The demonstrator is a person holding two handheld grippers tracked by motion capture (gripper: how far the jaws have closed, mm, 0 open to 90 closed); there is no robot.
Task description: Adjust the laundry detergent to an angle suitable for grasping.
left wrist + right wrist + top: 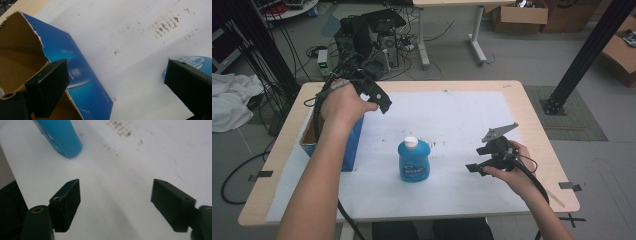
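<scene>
Near the middle of the high view, the blue bottle (414, 161) with a white cap stands upright on the white sheet (452, 125) covering the table (532, 115). Lower right of it, the right tongs (476, 169) stand apart, nothing between the jaws, near the bottle. At upper left, the left tongs (384, 106) hang apart and empty above the torn blue box (353, 145), well left of the bottle.
</scene>
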